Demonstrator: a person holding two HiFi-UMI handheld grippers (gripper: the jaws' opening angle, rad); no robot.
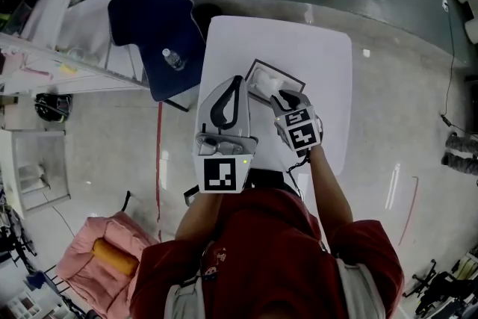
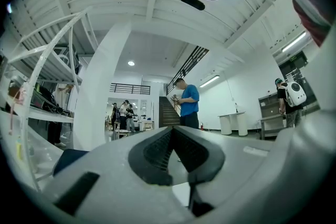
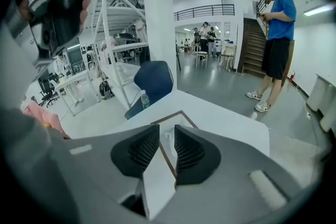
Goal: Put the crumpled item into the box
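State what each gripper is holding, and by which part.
Nothing. The left gripper is shut and empty; the right gripper is open near the box, also empty.

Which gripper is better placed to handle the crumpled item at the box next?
Right. The right gripper, jaws slightly apart, points at the crumpled item lying within the box rim. The left gripper is shut and aimed out across the room.

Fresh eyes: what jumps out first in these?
The white table carries a dark-rimmed box with the white crumpled item lying in it. The right gripper points at the box, jaws slightly apart and empty. The left gripper tilts up at the hall, jaws meeting at the tips.
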